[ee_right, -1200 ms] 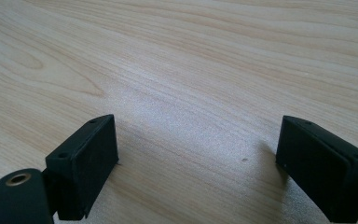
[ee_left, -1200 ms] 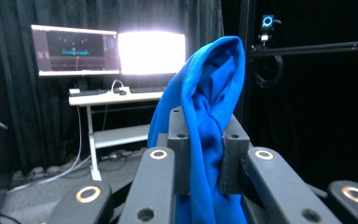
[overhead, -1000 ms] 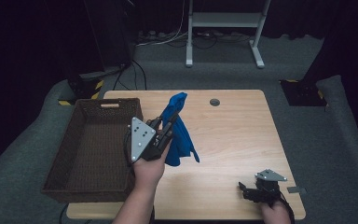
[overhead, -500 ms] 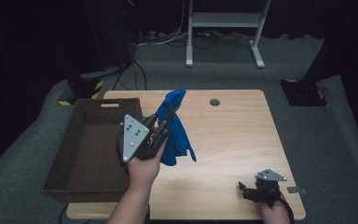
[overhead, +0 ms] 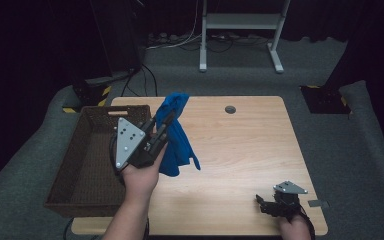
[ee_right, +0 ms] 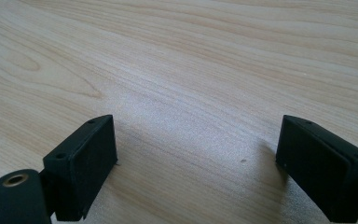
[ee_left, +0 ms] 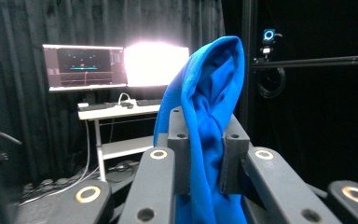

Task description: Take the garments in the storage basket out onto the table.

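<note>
A blue cloth (overhead: 177, 132) hangs bunched in the air over the table's left side, beside the basket. My left gripper (overhead: 166, 121) is shut on it and tilted upward. In the left gripper view the blue cloth (ee_left: 209, 116) is pinched between the two pads and folds over above them. My right gripper (overhead: 267, 204) rests low at the table's front right, with its jaws wide open. In the right gripper view my right gripper (ee_right: 196, 158) has only bare wood between its fingers.
A dark brown wicker basket (overhead: 75, 172) stands at the left edge of the wooden table (overhead: 245, 150). A small round grommet (overhead: 230, 109) sits near the far edge. Grey padded flooring surrounds the table; a metal stand (overhead: 240, 30) is behind it.
My left gripper has lifted and shifted left toward the basket, carrying the blue cloth with it. The right gripper has stayed where it was.
</note>
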`<state>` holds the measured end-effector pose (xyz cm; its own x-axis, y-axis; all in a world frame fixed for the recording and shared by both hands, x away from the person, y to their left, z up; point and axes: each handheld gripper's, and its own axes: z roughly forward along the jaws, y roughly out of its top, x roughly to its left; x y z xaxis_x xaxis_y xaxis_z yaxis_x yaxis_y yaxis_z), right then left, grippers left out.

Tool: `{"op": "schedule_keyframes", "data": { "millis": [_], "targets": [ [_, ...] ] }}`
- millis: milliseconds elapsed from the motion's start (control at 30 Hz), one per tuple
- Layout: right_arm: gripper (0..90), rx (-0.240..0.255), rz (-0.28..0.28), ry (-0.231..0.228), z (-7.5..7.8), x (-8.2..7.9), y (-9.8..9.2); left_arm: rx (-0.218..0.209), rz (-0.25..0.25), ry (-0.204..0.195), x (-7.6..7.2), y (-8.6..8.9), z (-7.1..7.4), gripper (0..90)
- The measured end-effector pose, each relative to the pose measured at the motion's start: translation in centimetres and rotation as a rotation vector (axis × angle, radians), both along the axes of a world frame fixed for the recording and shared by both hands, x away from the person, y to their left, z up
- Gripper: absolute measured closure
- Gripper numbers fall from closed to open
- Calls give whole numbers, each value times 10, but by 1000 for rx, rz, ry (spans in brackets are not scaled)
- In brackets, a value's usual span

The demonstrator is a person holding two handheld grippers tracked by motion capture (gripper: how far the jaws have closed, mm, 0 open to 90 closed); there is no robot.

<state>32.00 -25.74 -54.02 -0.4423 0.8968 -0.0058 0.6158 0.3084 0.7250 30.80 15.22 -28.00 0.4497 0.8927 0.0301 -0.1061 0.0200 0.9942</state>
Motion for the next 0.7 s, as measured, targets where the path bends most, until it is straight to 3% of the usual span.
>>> {"op": "schedule_keyframes", "data": {
  "millis": [400, 700],
  "targets": [
    [119, 0, -1, 0, 0, 0, 0, 18, 61, 30, -2, 36, 10, 791],
    [119, -1, -1, -1, 0, 0, 0, 0, 110, 62, -3, 72, 2, 791]
  ]
}}
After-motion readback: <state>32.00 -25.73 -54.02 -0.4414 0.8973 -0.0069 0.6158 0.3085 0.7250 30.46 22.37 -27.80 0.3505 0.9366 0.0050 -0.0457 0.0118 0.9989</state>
